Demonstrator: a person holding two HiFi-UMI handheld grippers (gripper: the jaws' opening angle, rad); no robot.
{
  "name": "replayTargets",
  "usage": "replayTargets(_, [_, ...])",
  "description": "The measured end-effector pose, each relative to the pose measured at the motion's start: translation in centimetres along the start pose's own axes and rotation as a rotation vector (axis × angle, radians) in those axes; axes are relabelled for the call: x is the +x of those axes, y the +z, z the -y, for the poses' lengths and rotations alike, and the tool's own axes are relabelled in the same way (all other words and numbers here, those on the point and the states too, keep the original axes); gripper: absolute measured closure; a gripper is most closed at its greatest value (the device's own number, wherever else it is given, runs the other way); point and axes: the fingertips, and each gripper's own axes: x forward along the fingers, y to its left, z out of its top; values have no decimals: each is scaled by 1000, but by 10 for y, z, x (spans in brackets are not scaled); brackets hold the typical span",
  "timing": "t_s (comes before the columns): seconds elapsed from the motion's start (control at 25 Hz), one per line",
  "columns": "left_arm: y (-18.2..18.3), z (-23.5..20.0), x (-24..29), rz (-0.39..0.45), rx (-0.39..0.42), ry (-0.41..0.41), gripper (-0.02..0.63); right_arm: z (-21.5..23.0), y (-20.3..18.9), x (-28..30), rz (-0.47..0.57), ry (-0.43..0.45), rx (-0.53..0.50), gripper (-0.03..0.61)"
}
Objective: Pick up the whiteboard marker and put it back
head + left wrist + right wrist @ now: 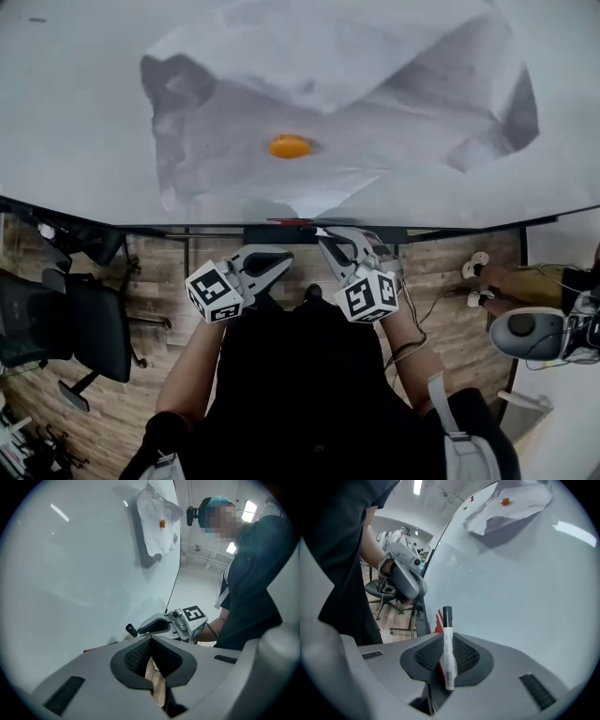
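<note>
At the lower edge of the whiteboard, the right gripper is clamped on the whiteboard marker. Its white barrel is pinched between the pads and its black end sticks out towards the board, probably so it can be laid on the dark ledge there. The left gripper is closed on nothing and hangs alongside, out of the way. Higher up, an orange magnet pins a crumpled paper sheet.
</note>
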Motion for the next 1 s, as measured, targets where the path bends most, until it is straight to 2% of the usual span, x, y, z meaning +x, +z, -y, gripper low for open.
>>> replayTargets(0.28, [42,-4,5,18,88,-7,601,40,56,-53,172,-117,107,506])
replayTargets(0.56, [89,18,12,58,206,-35,601,58,81,-109,286,-140,179,508])
replayTargets(0.6, [96,23,14,61,226,-43,601,60,85,-115,321,-146,205,508])
replayTargets(0.72, [113,38,20,70,284,-70,601,74,104,-137,515,-178,383,508])
replayTargets(0.84, [123,51,25,61,334,-85,601,81,105,-155,574,-152,473,508])
replayTargets(1.0, [129,60,28,40,360,-80,601,85,96,-177,633,-97,531,508])
